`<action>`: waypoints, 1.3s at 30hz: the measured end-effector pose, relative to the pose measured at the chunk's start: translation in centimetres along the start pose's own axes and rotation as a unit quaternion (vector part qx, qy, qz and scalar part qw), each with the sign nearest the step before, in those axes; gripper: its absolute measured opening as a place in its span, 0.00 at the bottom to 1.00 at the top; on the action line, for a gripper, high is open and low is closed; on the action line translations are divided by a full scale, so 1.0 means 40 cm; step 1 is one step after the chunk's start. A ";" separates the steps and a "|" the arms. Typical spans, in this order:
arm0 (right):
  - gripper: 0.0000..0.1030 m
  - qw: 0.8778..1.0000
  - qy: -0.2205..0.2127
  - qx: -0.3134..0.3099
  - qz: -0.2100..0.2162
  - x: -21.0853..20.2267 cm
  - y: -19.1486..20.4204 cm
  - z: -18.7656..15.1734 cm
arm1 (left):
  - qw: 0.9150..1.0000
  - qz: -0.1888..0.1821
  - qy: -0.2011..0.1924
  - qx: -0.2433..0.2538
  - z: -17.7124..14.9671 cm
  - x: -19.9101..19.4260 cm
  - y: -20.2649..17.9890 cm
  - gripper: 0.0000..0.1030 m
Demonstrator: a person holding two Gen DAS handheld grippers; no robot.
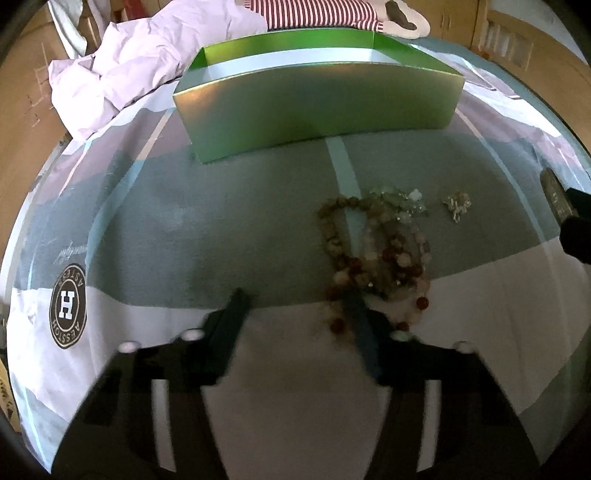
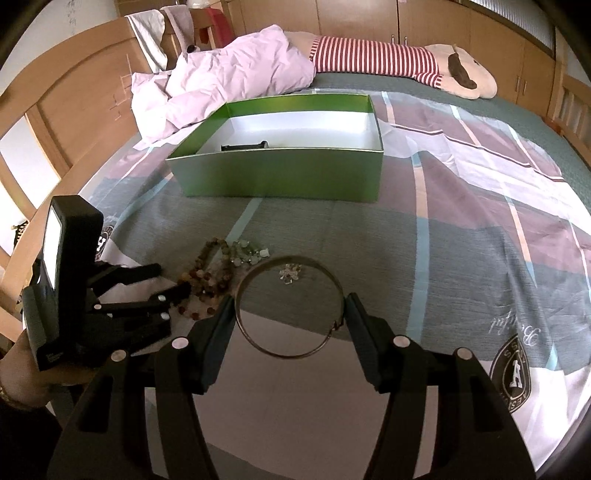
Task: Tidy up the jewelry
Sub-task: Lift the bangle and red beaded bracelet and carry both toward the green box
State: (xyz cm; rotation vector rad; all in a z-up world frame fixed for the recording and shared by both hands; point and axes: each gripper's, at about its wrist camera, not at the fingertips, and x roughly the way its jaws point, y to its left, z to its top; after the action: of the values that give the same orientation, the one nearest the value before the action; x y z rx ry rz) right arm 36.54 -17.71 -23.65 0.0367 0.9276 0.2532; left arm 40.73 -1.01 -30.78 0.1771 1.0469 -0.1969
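A green open box [image 1: 317, 99] stands on the bed; in the right wrist view the box [image 2: 280, 177] holds a dark item [image 2: 243, 147]. A pile of brown and red bead bracelets [image 1: 373, 254] lies in front of it, also in the right wrist view [image 2: 208, 278], with pale green beads [image 1: 399, 197] and a small crystal piece [image 1: 457, 202] beside it. My left gripper [image 1: 297, 297] is open, its right finger over the pile's near edge. My right gripper [image 2: 291, 306] is shut on a thin metal bangle [image 2: 290, 306], held above the bed.
A crumpled lilac duvet [image 2: 229, 77] and a striped plush toy [image 2: 399, 62] lie behind the box. A wooden headboard [image 2: 74, 99] stands at left, wooden cupboards [image 2: 443, 26] at the back. The patterned bedsheet [image 2: 461, 206] spreads to the right.
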 end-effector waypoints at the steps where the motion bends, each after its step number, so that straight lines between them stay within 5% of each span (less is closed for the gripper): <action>1: 0.58 1.000 0.000 -0.001 0.001 0.000 0.001 0.000 | 1.000 -0.005 -0.003 -0.001 0.003 -0.003 -0.001 0.27; 2: 0.58 1.000 -0.001 -0.003 0.000 -0.001 0.003 0.001 | 1.000 -0.003 -0.003 0.000 0.002 -0.005 -0.001 0.11; 3: 0.58 1.000 -0.001 -0.006 -0.001 -0.002 0.004 0.002 | 1.000 -0.003 -0.002 0.001 0.002 -0.005 0.001 0.08; 10: 0.58 1.000 -0.021 -0.002 0.003 -0.033 0.002 0.018 | 0.997 -0.024 -0.073 0.012 0.027 -0.161 0.010 0.08; 16: 0.58 0.997 -0.081 -0.001 0.011 -0.130 0.013 0.031 | 0.975 -0.047 -0.215 -0.003 0.023 -0.430 0.033 0.08; 21: 0.58 0.989 -0.145 -0.003 0.013 -0.245 0.033 0.020 | 0.959 -0.075 -0.271 -0.023 -0.005 -0.562 0.039 0.08; 30: 0.58 0.980 -0.200 -0.011 0.008 -0.326 0.063 0.021 | 0.962 -0.070 -0.258 -0.050 -0.020 -0.574 0.017 0.08; 39: 0.58 0.981 -0.192 -0.013 0.004 -0.300 0.067 0.034 | 0.965 -0.075 -0.245 -0.052 -0.019 -0.546 0.016 0.08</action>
State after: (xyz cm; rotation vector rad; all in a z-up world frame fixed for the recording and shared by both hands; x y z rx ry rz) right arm 30.20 -17.81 -13.01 0.0630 0.5394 0.2554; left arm 29.67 1.46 -12.11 -0.0477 0.5749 -0.3052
